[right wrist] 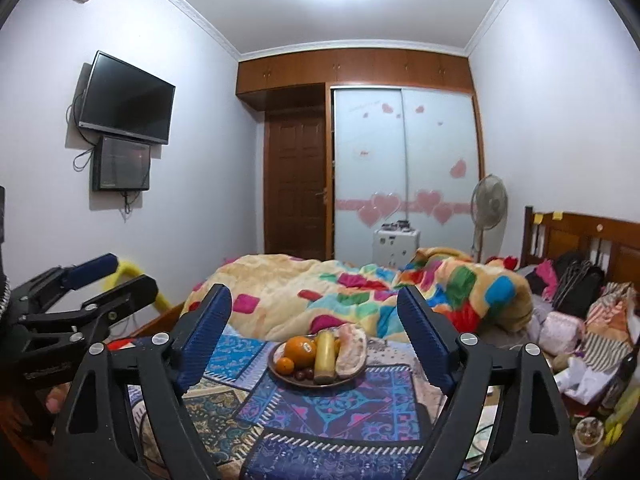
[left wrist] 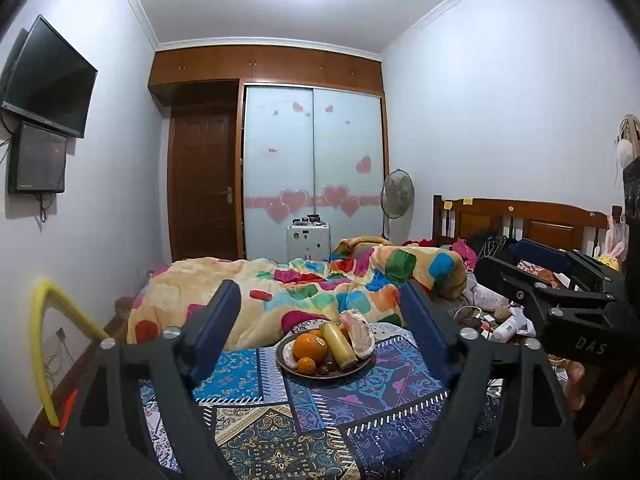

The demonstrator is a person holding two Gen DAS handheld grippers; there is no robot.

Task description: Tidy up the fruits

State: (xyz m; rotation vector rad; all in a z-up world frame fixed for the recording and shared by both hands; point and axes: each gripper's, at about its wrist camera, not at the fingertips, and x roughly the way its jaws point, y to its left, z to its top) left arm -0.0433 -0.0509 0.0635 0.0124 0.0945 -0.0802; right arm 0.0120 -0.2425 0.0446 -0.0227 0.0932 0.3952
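A brown plate [left wrist: 362,369] [right wrist: 348,382] of fruit sits on a patterned blue cloth. It holds a large orange [left wrist: 310,347] [right wrist: 301,349], a small orange [left wrist: 306,365] [right wrist: 285,365], a banana [left wrist: 338,345] [right wrist: 324,356], a peeled pomelo piece [left wrist: 357,333] [right wrist: 351,347] and dark round fruits [left wrist: 326,367] [right wrist: 304,374]. My left gripper [left wrist: 320,300] is open and empty, short of the plate. My right gripper [right wrist: 316,304] is open and empty, also short of it. Each gripper shows at the other view's edge [left wrist: 532,276] [right wrist: 110,278].
The patterned cloth [left wrist: 360,412] [right wrist: 332,420] covers the table. Behind it a bed carries a colourful blanket [left wrist: 304,288] [right wrist: 360,292]. Clutter lies on the right [right wrist: 580,332]. A yellow foam tube [left wrist: 40,340] stands at left.
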